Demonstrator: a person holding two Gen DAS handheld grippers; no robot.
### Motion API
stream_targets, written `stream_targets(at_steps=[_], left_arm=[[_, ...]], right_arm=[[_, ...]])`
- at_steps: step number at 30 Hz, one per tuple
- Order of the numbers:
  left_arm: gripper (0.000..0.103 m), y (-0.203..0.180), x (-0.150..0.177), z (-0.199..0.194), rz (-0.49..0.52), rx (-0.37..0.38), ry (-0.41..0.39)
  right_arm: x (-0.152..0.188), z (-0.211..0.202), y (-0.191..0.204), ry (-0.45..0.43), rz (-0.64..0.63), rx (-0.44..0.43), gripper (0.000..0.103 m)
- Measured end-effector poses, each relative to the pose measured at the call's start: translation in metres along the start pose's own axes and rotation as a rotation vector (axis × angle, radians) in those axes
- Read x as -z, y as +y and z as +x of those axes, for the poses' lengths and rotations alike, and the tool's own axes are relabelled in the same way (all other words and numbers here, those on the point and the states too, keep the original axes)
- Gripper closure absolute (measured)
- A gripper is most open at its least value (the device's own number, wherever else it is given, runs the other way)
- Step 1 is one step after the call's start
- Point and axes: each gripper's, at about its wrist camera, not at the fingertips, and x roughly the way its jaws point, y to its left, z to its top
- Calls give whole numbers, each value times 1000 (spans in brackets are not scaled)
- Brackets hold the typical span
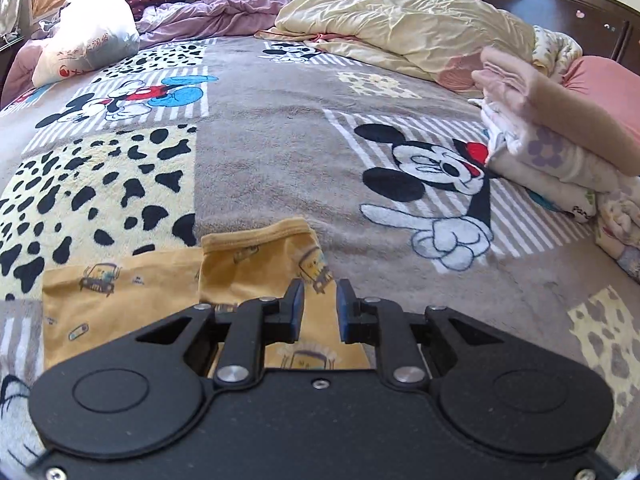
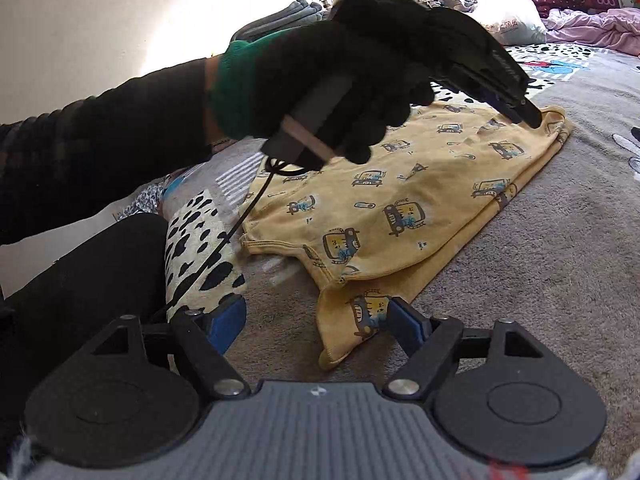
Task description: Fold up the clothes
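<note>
A small yellow garment (image 2: 404, 204) with a car print lies partly folded on the cartoon bedspread (image 2: 540, 264). In the left wrist view the garment (image 1: 132, 296) lies under and ahead of my left gripper (image 1: 320, 300), whose jaws stand a little apart just above the cloth with nothing between them. The left gripper also shows in the right wrist view (image 2: 524, 114), held by a black-gloved hand with its tips at the garment's far edge. My right gripper (image 2: 320, 316) is wide open at the garment's near corner, one finger beside that corner.
A stack of folded clothes (image 1: 560, 152) sits at the right of the bed. A cream quilt (image 1: 400, 28), a purple blanket (image 1: 208, 16) and a white bag (image 1: 92, 36) lie at the far side. A dark headboard (image 1: 580, 12) stands behind.
</note>
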Motion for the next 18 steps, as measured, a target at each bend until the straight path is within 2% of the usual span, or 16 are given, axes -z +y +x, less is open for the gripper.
stream_targets(at_steps=[6,8,9,10,16,18], left_arm=[[89,-6,-11,29,7,-51,19],[95,-5,-11,32,0,-62,22],[101,-6,-11,32,-6,-69,16],[102,-6,-11,32,-11,-76,8],[103,0,-20,22,-64,-93,-58],[103,3,-24,25,-77,-89,-52]], right_arm=[[-3,6,-2,22,-25,-15,25],[-3,5,-3,25,-25,-18,25],[-3,5,-3,25,-23,-18,25],[-3,5,-3,27,-22,-18,25],[-3,9,-5,40,-23,-17,25],[-3,10,-5,40,-19,-18,25]])
